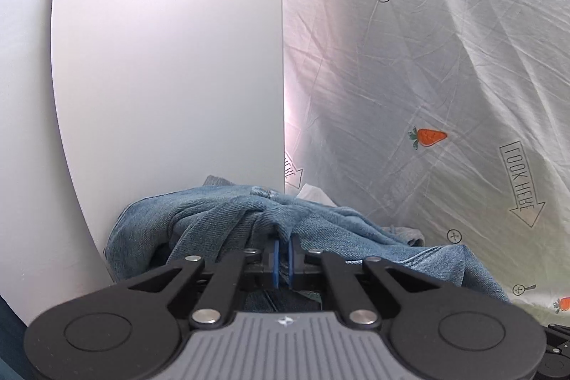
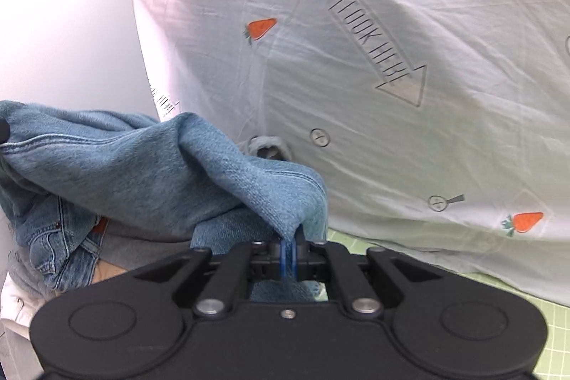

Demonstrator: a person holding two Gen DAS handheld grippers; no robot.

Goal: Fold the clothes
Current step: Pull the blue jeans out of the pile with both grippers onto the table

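Both fingers pairs, left (image 1: 284,250) and right (image 2: 290,246), pinching blue jeans (image 2: 149,162), sheet (image 2: 392,116) printed "LOOK HERE"

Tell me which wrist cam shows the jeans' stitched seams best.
Right wrist: the jeans spread across the left of its frame, with seams and a pocket edge visible low on the left. The left wrist view shows only a bunched denim heap beyond its gripper, no clear stitching.

Left wrist view: close behind its fingers (image 1: 274,255), angled down over jeans (image 1: 213,212) toward white worktop (image 1: 160,59). Right wrist view: likewise close. Shared: jeans, worktop, carrot-print sheet (image 2: 356,148).
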